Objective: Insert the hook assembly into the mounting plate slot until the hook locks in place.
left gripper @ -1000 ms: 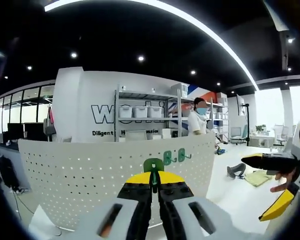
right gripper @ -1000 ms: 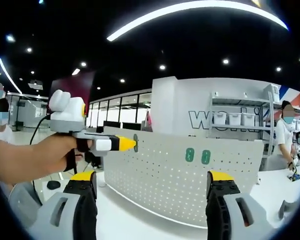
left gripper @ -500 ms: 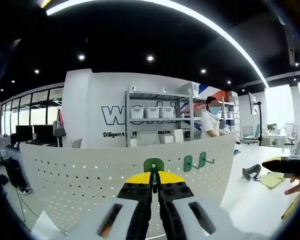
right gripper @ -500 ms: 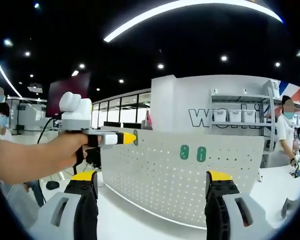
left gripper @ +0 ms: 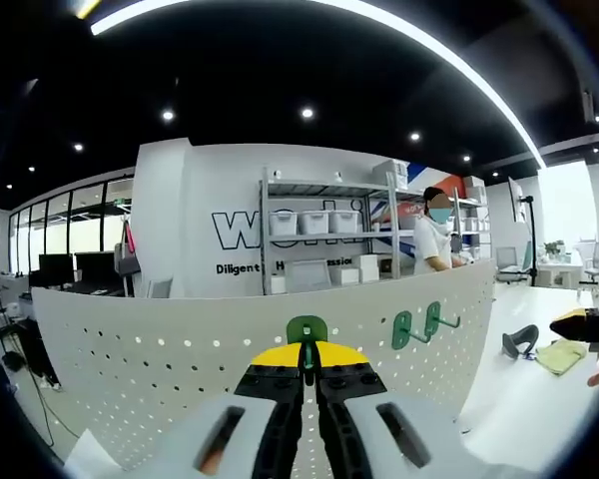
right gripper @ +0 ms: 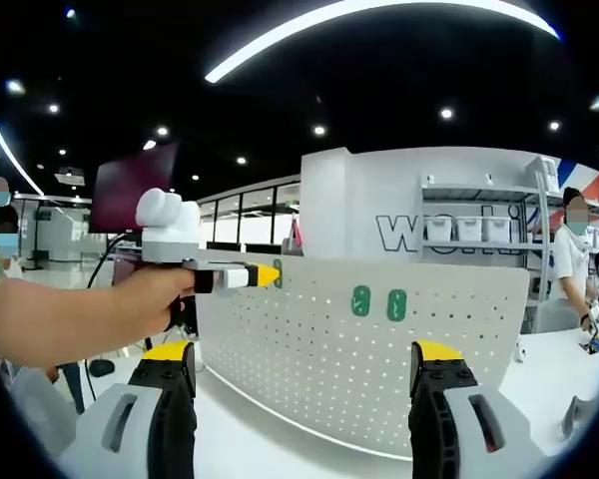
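I take the white pegboard mounting plate (left gripper: 180, 379) as my landmark; it stands upright on a white table (right gripper: 280, 449) and curves across both views.

In the left gripper view, my left gripper (left gripper: 309, 359) has its yellow-tipped jaws pressed together on the stem of a green hook (left gripper: 305, 330). The hook's rounded head rises just above the jaw tips and sits against the plate's face, close under its top edge. I cannot tell whether it is seated in a slot or only touching the surface. Further right along the plate, two more green hooks (left gripper: 419, 325) hang from it, their curled ends pointing outward. Past the plate's right end, the yellow tip of my right gripper (left gripper: 584, 324) enters at the edge of the view, with a fingertip below it.

In the right gripper view, my right gripper (right gripper: 304, 359) has its jaws spread wide, nothing between them, and the plate fills the gap. My left gripper (right gripper: 255, 275) reaches in from the left, held in a hand (right gripper: 155, 299), its yellow tip meeting the plate's left top corner. The two hung hooks (right gripper: 377, 301) show as green ovals in the plate's upper middle.

Behind the plate stand metal shelves (left gripper: 324, 235) with white bins, and a person (left gripper: 434, 244) stands beside them.
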The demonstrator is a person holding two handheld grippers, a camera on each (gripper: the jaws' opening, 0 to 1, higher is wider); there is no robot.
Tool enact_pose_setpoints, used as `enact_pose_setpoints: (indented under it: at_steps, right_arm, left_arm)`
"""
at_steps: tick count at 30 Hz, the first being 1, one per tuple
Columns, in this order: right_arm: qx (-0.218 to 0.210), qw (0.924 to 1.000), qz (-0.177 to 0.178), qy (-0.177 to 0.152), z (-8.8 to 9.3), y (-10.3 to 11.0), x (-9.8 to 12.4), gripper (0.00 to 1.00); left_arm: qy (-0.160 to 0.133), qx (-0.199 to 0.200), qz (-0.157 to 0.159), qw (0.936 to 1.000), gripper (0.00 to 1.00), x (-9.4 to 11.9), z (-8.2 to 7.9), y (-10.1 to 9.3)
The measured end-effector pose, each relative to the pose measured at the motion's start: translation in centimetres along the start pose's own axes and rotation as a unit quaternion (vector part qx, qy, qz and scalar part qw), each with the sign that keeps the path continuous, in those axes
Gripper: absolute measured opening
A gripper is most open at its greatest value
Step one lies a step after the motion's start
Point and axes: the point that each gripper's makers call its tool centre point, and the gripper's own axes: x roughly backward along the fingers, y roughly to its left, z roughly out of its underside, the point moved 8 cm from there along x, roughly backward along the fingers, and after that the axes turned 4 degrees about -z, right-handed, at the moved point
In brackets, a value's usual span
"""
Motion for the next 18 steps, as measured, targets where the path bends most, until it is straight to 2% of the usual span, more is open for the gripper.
enact_pose_setpoints:
  at_steps: [18]
  right_arm:
    - [-0.005, 1.0, 0.0, 0.007, 0.8, -1.4, -0.1, 0.9]
  left_arm:
    - [0.013, 0.001, -0.03, 0.9995, 0.03, -2.7, 0.9, -1.0]
